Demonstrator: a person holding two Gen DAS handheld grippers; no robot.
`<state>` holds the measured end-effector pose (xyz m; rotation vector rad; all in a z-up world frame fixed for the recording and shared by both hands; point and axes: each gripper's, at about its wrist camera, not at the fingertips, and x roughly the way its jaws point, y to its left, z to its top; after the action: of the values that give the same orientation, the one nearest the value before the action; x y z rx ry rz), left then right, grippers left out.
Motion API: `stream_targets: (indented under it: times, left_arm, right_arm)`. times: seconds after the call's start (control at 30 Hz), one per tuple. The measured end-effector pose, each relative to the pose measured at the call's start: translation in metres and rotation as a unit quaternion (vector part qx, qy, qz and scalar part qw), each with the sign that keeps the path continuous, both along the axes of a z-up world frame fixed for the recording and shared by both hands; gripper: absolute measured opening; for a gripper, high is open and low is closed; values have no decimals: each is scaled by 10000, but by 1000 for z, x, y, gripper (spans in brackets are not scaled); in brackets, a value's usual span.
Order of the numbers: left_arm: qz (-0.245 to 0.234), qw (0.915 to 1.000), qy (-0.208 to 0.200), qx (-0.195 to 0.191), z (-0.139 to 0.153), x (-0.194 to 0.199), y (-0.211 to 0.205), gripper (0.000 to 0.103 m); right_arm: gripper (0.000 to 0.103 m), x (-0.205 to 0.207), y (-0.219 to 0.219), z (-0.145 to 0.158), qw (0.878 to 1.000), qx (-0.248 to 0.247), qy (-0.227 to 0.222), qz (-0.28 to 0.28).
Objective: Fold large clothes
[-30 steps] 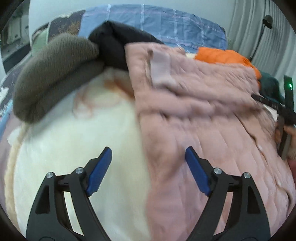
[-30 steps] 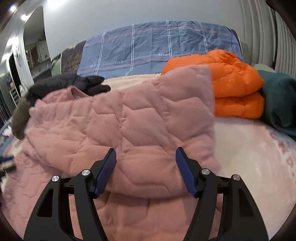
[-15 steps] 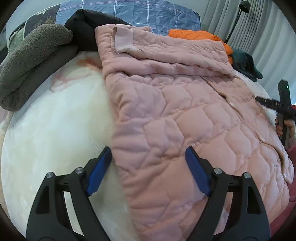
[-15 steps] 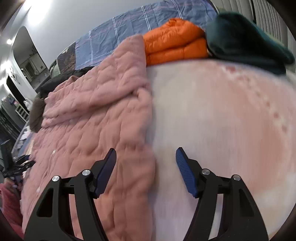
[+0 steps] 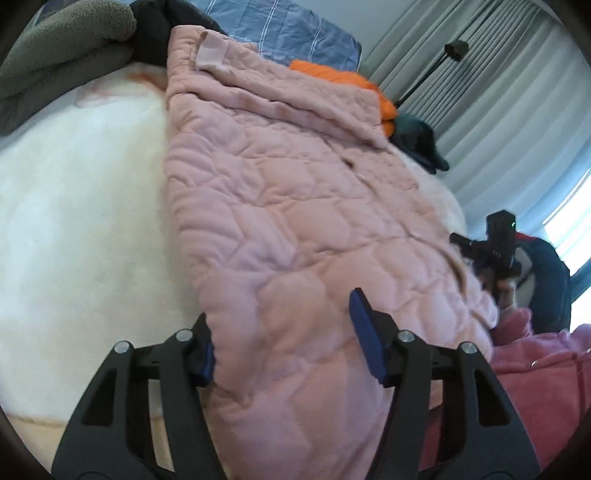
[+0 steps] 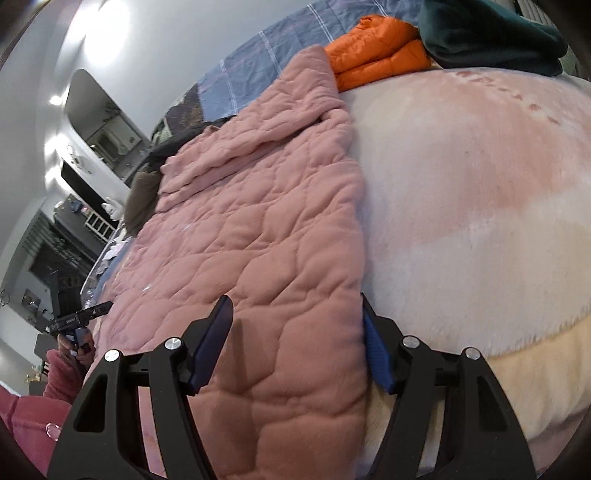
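A pink quilted garment lies lengthwise on a white fluffy blanket, with its far end folded over. My left gripper straddles the near left edge of the garment. Its jaws are closing, the fabric lies between them, and the pads do not squeeze it. My right gripper straddles the near right edge, open, with the right pad tucked beside the hem. Each gripper shows small in the other's view: the right gripper and the left gripper.
At the bed's far end lie a folded orange jacket, a dark green garment, a grey-brown fleece and a black garment. Behind them is blue plaid bedding. A person's pink sleeve is near the bed's front edge.
Both grippers have drawn back from the garment's folded far end to its near corners, left to the left edge and right to the right edge. The left jaws have narrowed.
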<state>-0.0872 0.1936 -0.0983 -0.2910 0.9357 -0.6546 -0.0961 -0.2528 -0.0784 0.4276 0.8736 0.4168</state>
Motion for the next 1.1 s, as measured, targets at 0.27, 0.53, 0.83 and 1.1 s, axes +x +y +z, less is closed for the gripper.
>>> stream_targets:
  times: [0.27, 0.53, 0.83, 1.1]
  left_arm:
    - [636, 9885, -1269, -515, 89, -15, -9, 10]
    - [681, 9933, -939, 28, 62, -32, -15, 33]
    - [1085, 9922, -1, -610, -1, -64, 14, 79]
    - [354, 9989, -235, -200, 8, -85, -22, 20]
  right_arm:
    - [10, -5, -19, 61, 9875, 1325, -782, -356]
    - [8, -41, -27, 85, 9876, 968, -1194, -326]
    - [64, -53, -47, 11, 9963, 571, 57, -645]
    - [46, -67, -11, 13, 9987, 281, -76, 413]
